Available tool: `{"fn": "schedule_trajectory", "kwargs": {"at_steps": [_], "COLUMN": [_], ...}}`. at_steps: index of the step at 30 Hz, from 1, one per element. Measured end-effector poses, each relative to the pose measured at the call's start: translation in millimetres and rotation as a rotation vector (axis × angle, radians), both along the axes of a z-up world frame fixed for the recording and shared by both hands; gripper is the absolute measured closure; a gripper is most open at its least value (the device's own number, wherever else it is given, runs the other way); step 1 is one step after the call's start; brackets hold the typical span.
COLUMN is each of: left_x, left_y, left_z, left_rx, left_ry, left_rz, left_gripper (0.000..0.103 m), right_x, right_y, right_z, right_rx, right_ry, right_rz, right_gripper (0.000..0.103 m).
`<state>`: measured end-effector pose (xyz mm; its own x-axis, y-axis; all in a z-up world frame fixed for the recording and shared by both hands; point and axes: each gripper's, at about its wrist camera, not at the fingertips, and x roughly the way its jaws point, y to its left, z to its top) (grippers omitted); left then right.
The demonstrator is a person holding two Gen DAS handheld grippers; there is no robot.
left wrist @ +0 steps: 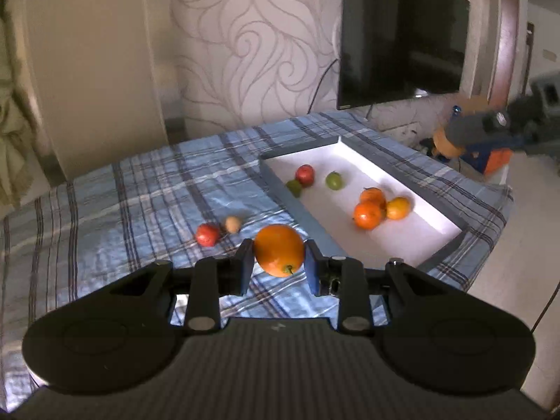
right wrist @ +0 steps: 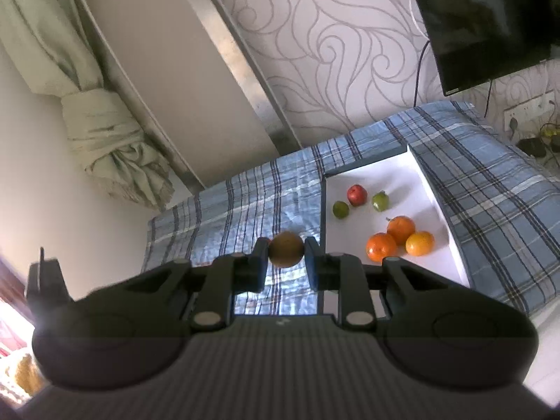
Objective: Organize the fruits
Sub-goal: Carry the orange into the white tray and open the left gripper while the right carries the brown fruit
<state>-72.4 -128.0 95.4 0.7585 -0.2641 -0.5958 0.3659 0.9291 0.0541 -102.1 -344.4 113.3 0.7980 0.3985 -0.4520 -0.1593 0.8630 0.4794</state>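
Left hold: the left hand-held gripper [left wrist: 279, 257] is clamped on a round orange fruit with a small green stem [left wrist: 279, 250], a pad pressing on each side, at lower centre of the left wrist view and raised over the cloth.
Right hold: the right hand-held gripper [right wrist: 286, 253] is clamped on a small round brownish fruit [right wrist: 286, 249] at the centre of the right wrist view, just left of the tray's near corner.
Tray: a shallow rectangular white tray with a grey rim [left wrist: 367, 159] lies right of centre in the left wrist view, on the cloth.
Tray, far end: a red round fruit [left wrist: 305, 175] with two small green fruits, one [left wrist: 294, 188] touching its lower left and one [left wrist: 334, 180] to its right, apart from it.
Tray, near end: three orange fruits bunched together and touching, a deep orange one in front [left wrist: 367, 215], another behind it [left wrist: 373, 196], and a yellower one [left wrist: 398, 208] on the right.
Loose fruit: a red round fruit [left wrist: 207, 234] and a small tan round fruit [left wrist: 232, 224] lie just beside each other on the cloth, left of the held orange.
Surface: a blue plaid cloth [left wrist: 140, 192] covers the tabletop under everything.
Background: a wall with swirl-pattern wallpaper [left wrist: 252, 35] and a dark flat screen [left wrist: 402, 35] at upper right; a knotted pale green curtain [right wrist: 105, 122] at upper left of the right wrist view.
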Motion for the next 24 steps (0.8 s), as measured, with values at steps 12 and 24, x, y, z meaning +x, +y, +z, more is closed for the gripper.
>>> {"fn": "schedule_trajectory", "kwargs": {"at_steps": [12,24], "left_x": [17,37], "left_y": [-92,-156], "left_z": [-13,-36], "left_rx": [-0.016,0.022], "left_ry": [0.029,0.068], "left_rz": [0.152,0.277], "left_gripper": [0.068,0.068], "right_x": [52,98], "right_y": [-47,-87], "right_z": [2,-4], "right_rx": [-0.111,-0.119], "right_ry": [-0.061,-0.086], "right_rz": [0.186,0.360], "right_gripper": [0.078,0.078]}}
